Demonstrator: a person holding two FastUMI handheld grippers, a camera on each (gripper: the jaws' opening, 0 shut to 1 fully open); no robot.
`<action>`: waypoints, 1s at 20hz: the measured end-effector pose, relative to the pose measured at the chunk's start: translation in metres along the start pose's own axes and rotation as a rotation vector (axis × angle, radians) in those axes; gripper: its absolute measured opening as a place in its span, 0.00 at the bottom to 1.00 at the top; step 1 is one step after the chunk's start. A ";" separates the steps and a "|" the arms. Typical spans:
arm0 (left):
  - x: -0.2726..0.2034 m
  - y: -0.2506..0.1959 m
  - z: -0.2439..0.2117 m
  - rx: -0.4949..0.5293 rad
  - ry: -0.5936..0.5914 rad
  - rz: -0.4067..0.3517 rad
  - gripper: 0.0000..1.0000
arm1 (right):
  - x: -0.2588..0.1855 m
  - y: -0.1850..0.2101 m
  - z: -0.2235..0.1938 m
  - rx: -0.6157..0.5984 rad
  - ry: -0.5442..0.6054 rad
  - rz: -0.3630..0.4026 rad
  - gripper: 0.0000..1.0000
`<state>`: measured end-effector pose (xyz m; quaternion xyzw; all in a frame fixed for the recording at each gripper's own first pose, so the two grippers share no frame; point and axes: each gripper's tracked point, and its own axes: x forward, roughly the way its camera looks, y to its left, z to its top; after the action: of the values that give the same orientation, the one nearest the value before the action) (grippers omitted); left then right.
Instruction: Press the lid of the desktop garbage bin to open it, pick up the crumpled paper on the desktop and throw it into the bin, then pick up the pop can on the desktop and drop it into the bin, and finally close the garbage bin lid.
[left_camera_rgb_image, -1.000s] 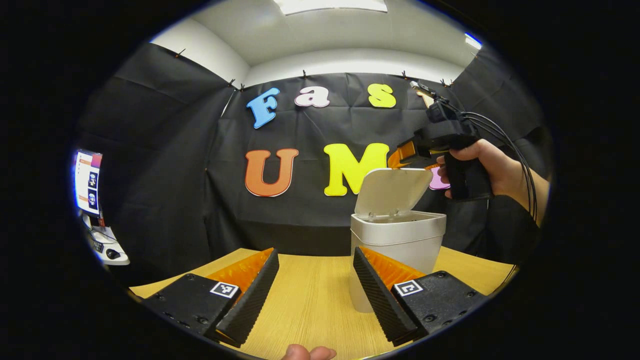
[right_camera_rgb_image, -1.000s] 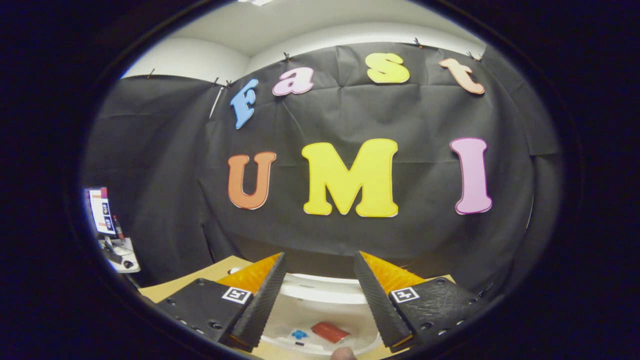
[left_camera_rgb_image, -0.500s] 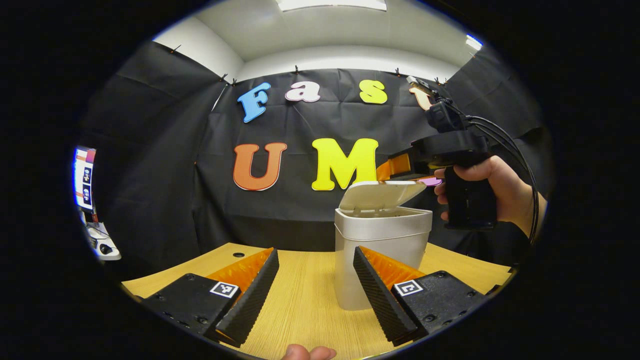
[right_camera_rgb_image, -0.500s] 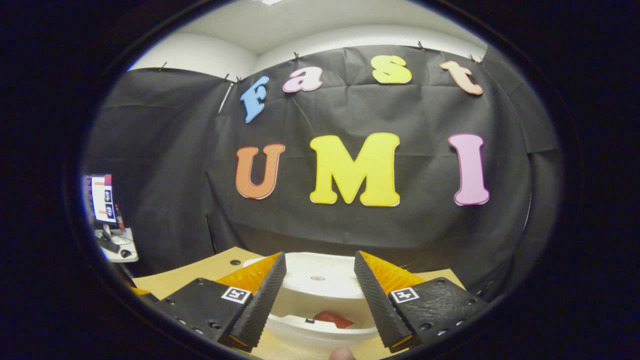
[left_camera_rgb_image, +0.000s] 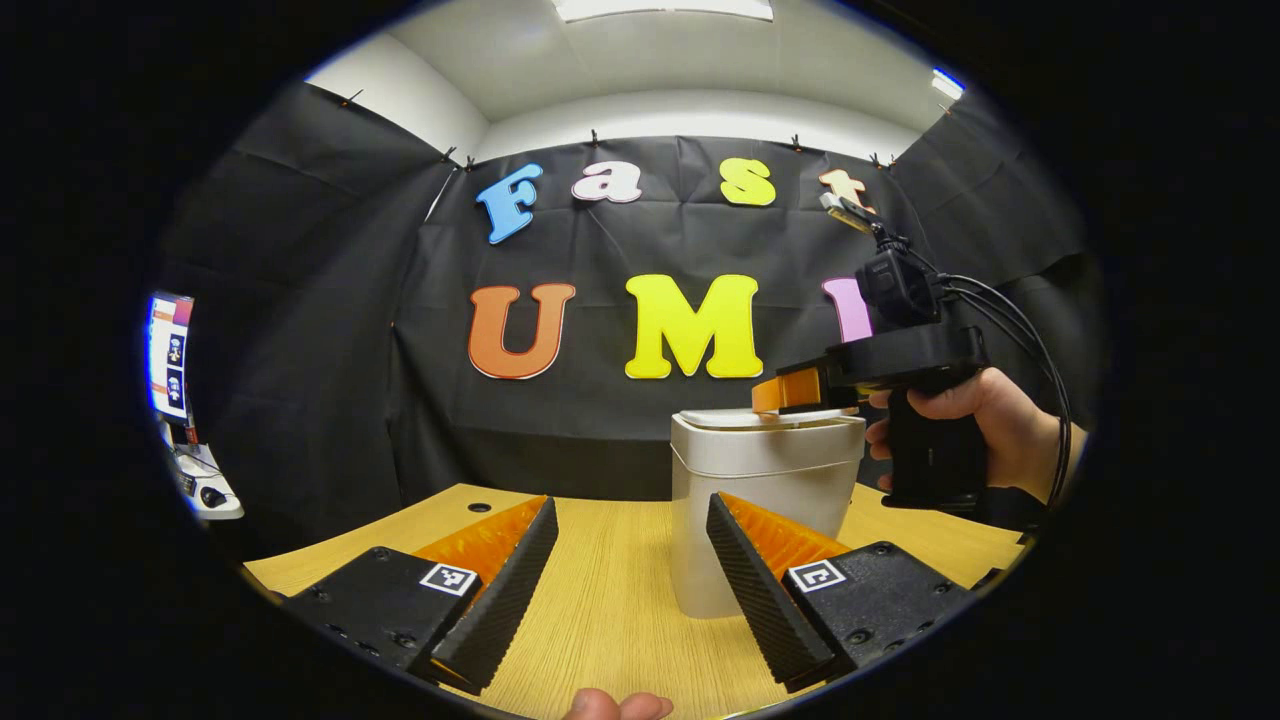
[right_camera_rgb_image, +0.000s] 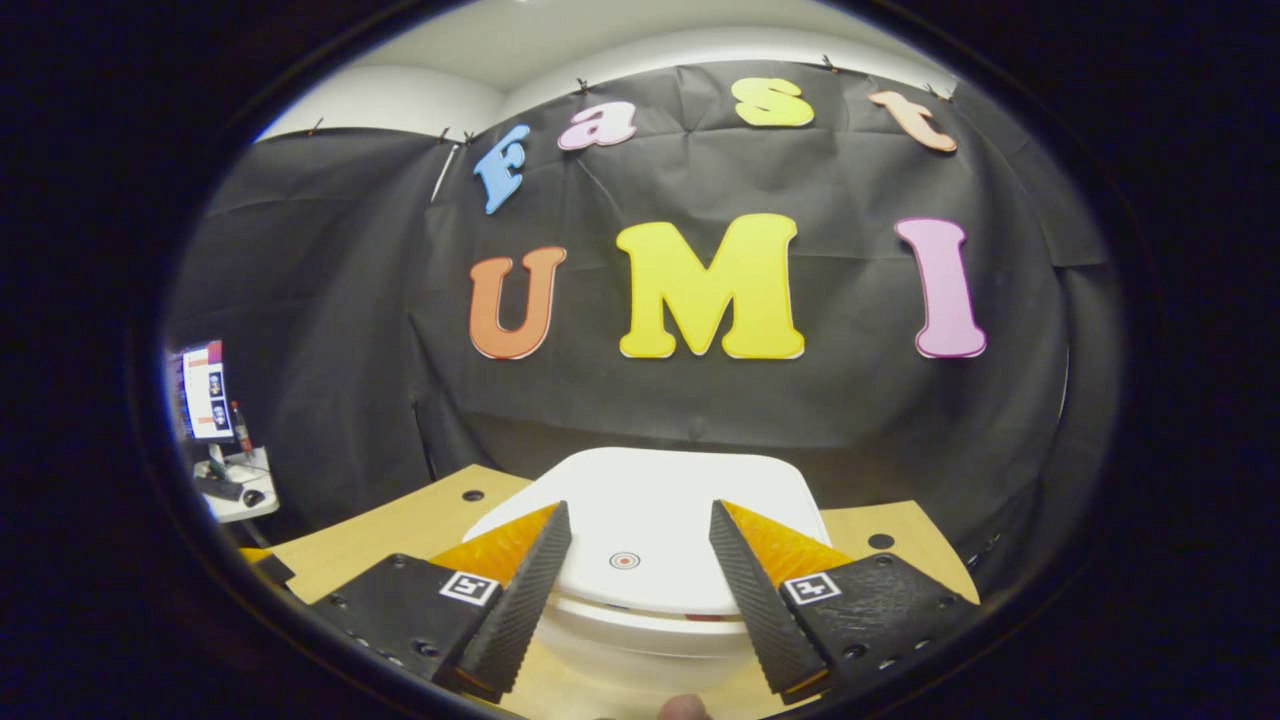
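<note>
Right hand-held gripper (right_camera_rgb_image: 632, 535), fingers spread and empty, rests on the lid (right_camera_rgb_image: 650, 500) of the bin (left_camera_rgb_image: 760, 500); recommend firm downward pressure until latched. Left hand-held gripper (left_camera_rgb_image: 632, 530) released.

White bin standing upright on the worktop, lid nearly down.

The white plastic desktop garbage bin (left_camera_rgb_image: 765, 500) is sitting upright on the wooden worktop (left_camera_rgb_image: 610, 600); its flat white lid (right_camera_rgb_image: 650, 520), marked with a small ring, is lying almost closed.

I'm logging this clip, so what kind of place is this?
Probably a recording booth for gripper demonstrations, not a home: black cloth wall, a wooden table bearing a white desktop bin, a computer monitor off to the side, and a hand-held gripper at the bin's lid.
</note>
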<state>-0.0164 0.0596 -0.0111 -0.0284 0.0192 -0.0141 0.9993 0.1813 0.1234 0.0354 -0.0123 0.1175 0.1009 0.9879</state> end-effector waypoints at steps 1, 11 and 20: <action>0.000 0.000 -0.002 0.000 0.002 -0.001 0.97 | 0.000 -0.001 -0.002 0.002 0.002 0.003 0.92; 0.006 -0.007 -0.011 -0.004 0.016 -0.019 0.97 | 0.006 -0.003 -0.013 -0.036 -0.074 -0.003 1.00; 0.005 -0.023 -0.016 -0.043 0.029 -0.035 0.97 | 0.004 -0.003 -0.016 -0.006 -0.086 -0.013 0.99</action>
<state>-0.0130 0.0356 -0.0262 -0.0502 0.0336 -0.0317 0.9977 0.1821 0.1202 0.0189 -0.0116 0.0748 0.0955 0.9925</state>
